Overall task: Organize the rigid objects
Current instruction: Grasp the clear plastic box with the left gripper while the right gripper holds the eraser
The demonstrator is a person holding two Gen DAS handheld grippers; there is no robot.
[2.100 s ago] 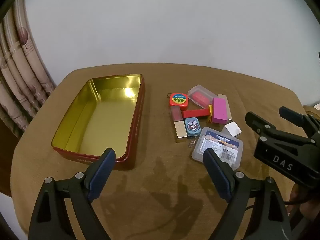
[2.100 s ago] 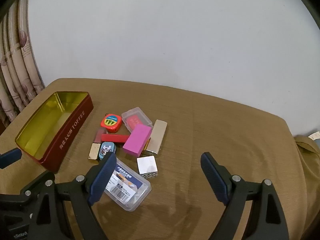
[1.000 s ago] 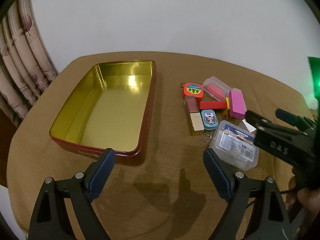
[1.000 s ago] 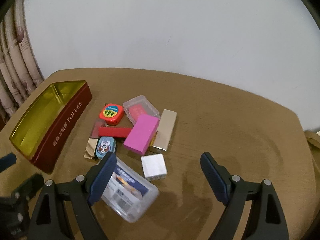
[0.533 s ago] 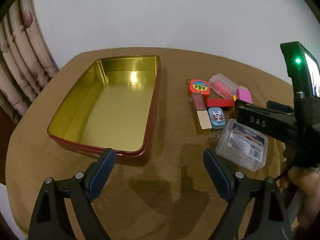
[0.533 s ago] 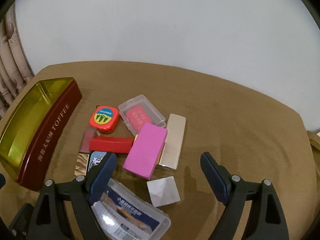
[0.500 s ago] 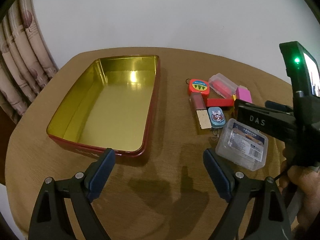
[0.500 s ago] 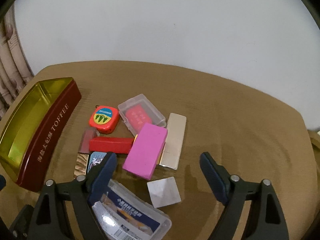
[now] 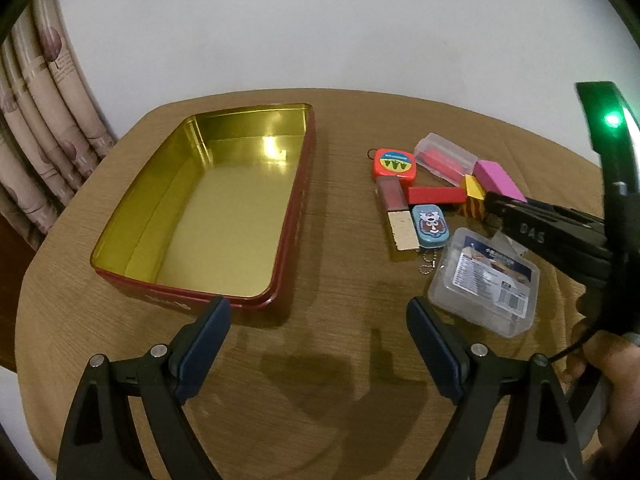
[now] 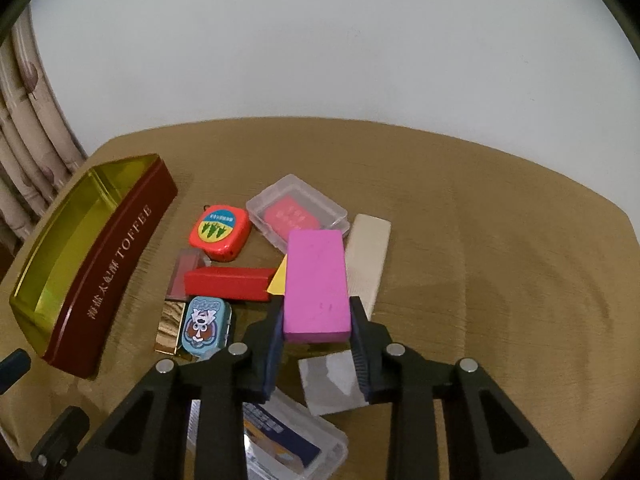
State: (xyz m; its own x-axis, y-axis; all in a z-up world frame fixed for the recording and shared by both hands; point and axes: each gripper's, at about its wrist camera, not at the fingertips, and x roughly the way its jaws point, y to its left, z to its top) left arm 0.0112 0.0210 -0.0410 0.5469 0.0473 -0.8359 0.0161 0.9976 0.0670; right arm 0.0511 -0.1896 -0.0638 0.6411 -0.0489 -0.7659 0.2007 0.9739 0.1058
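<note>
On the brown table (image 9: 340, 360) the open toffee tin (image 9: 208, 208) sits at nine o'clock of the clutter — the right gripper (image 10: 316, 332) has just closed its jaws on the pink block's (image 10: 316, 284) near end, while the left gripper (image 9: 316, 340) hovers spread wide over bare cloth at six o'clock, holding nothing.
</note>
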